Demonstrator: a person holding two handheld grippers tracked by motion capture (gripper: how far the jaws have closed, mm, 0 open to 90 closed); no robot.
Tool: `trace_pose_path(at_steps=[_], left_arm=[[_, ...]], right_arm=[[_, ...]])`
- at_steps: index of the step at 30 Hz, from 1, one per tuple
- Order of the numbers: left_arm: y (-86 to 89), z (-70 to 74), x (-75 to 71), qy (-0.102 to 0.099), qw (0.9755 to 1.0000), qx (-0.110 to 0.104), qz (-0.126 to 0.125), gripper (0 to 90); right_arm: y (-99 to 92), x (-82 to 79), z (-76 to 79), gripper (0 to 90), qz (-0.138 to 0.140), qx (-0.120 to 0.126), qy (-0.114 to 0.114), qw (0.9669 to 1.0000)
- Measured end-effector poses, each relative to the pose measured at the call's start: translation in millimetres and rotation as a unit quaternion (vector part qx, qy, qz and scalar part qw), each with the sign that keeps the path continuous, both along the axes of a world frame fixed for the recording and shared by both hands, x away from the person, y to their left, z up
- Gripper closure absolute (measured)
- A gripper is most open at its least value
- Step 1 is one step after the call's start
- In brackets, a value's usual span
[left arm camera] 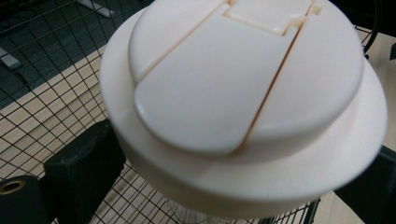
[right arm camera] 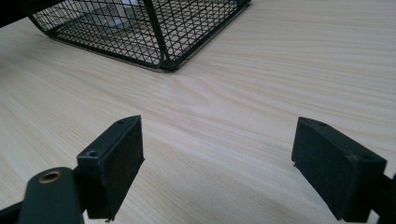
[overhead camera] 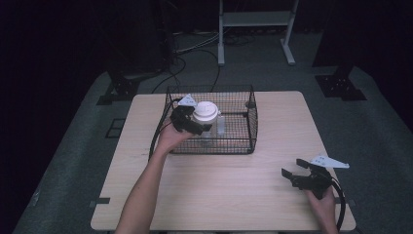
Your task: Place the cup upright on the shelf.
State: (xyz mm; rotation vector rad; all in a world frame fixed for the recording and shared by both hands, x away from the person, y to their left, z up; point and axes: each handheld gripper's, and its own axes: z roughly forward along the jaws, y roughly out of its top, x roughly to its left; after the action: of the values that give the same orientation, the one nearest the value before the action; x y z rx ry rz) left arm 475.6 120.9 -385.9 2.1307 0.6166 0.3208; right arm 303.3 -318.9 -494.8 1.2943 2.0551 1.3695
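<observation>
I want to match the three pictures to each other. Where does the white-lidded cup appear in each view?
High view: the white-lidded cup is left of centre, over the wire basket, held by the left gripper.
Left gripper view: its lid is large across the middle.
Right gripper view: I cannot tell it for sure; a pale blur lies behind the mesh, top left.
Shared landmark: the wire basket.

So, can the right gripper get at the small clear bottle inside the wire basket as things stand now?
Probably yes, from above. The wire basket is open on top, and the small clear bottle stands beside the white-lidded cup that the left gripper holds. The right gripper is open, with bare table before it.
</observation>
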Motion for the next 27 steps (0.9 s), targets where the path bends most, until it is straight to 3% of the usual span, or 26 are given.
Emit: trace_pose_path(at_steps=[6, 10, 20, 27], left_arm=[[3.4, 2.6, -3.2, -0.005, 1.0000, -0.008, 0.001, 2.2], [4.9, 1.7, -5.4, -0.010, 0.9999, 0.008, 0.003, 2.0], [17.7, 7.4, -12.2, -0.023, 0.9995, -0.005, 0.020, 2.0], [26.2, 13.2, -19.6, -0.028, 0.9995, 0.001, 0.016, 2.0]], right_arm=[[-0.1, 0.3, 0.0, 15.7, 0.001, 0.001, 0.001, 1.0000], [-0.1, 0.3, 0.0, 15.7, 0.000, 0.001, 0.001, 1.0000], [0.3, 0.4, -0.1, 15.7, 0.000, -0.001, 0.000, 1.0000], [0.6, 0.4, -0.1, 15.7, 0.001, -0.003, 0.000, 1.0000]])
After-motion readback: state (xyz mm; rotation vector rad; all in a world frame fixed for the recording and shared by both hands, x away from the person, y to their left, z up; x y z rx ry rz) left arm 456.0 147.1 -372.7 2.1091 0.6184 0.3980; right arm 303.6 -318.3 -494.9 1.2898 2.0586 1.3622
